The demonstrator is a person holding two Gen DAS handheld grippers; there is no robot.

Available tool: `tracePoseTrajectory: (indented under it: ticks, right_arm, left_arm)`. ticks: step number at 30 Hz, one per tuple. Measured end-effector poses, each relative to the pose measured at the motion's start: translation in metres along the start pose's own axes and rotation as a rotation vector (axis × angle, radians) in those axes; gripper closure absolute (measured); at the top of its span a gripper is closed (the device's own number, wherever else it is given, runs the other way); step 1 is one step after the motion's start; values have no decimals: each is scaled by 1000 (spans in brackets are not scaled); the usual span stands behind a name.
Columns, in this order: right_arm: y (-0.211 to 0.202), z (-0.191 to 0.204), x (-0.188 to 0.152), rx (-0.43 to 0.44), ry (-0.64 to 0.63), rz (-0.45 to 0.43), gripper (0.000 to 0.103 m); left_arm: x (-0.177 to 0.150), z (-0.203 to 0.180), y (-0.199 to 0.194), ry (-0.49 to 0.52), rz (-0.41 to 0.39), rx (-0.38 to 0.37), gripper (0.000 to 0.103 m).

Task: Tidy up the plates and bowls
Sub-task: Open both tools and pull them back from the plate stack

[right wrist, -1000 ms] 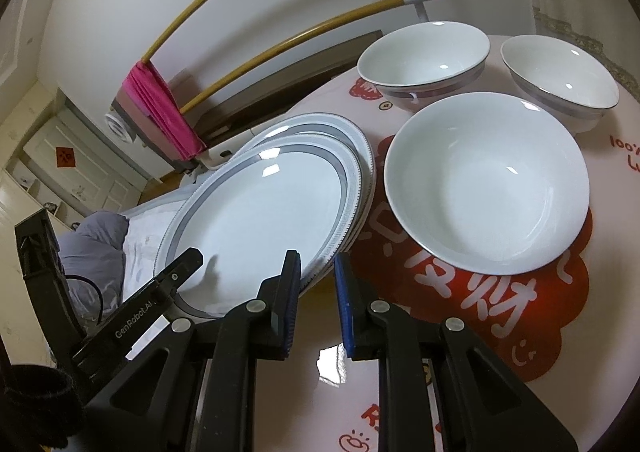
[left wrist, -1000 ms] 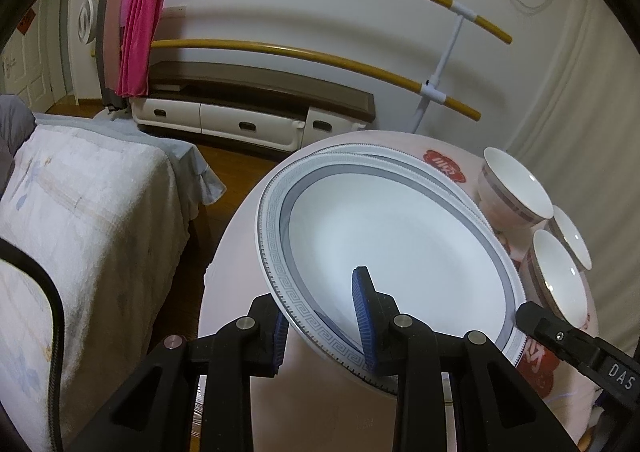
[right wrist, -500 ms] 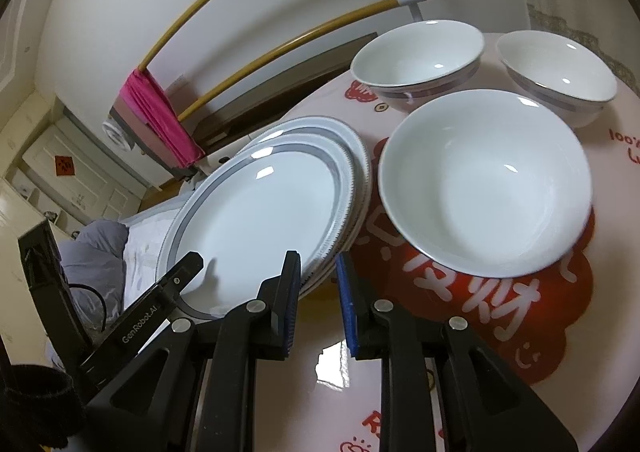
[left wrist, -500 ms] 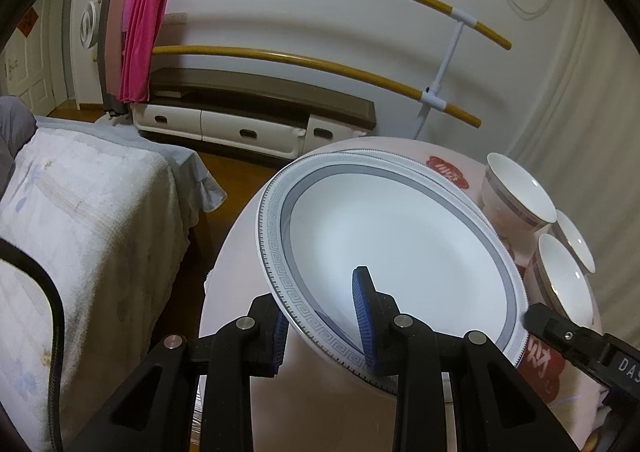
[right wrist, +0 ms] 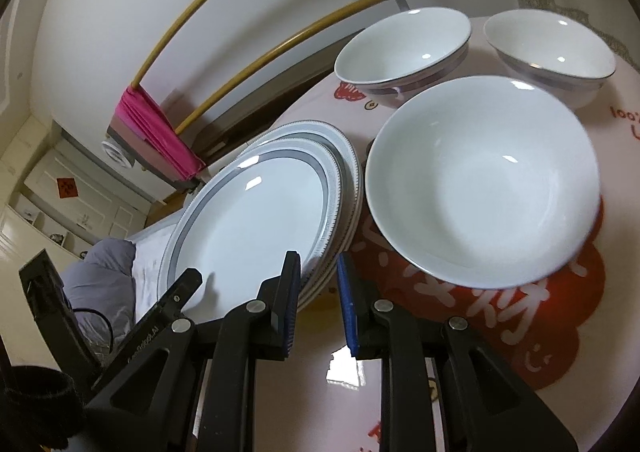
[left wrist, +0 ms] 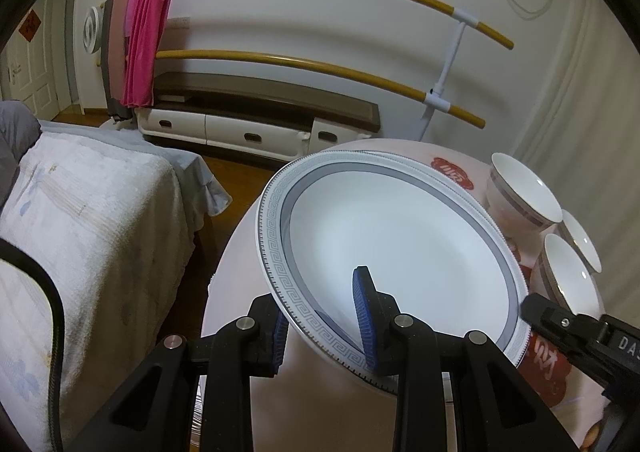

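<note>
The left gripper [left wrist: 324, 316] is clamped on the near rim of the top plate [left wrist: 400, 240], tilted just above the plate stack [right wrist: 352, 188] & beside the big bowl [right wrist: 480, 188]; the right gripper [right wrist: 318, 308], nearly together w/ nothing in it, is nearer that bowl.

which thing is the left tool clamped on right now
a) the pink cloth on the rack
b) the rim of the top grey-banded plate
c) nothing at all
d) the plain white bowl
b: in the left wrist view the left tool has one blue pad under and one over the patterned rim of the top plate, which sits tilted above the plates beneath it.
</note>
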State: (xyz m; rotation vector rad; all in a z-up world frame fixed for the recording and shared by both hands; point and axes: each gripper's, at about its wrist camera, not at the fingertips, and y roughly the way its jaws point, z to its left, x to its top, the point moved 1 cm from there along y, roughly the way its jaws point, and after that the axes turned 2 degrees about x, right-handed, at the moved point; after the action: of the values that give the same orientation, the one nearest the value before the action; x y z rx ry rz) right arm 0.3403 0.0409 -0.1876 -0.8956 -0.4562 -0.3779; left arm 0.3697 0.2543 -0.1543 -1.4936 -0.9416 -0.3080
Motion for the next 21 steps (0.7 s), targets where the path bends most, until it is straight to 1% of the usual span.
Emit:
tracePoseTrajectory:
  ticks: [1,3,10,12,14,17,21]
  right_arm:
    - [4,0,1,3,4,6,83]
    - [8,1,2,-15,1,1,77]
    - [17,-5,5,-32,20,1,71]
    - [18,-7,5,-40,29,-2,64]
    - [18,-9,6,-44,33,-3,62]
    - [22,-13,8,-24,61,6,62]
    - [26,-12,5,-6,64,24,62]
  left_arm:
    - [0,-1,0,1,-1,2,75]
    - [-1,-2,1,6,-5,7,75]
    - [-3,-5,2,22,-15,18,74]
    - [-4,-5,3,23,-16,19,74]
    - [-5,-6,3,27,-19,23,74]
    - [-5,-8,3,28,-20,28,74]
    - [-5,-8,4,27,-21,27,74]
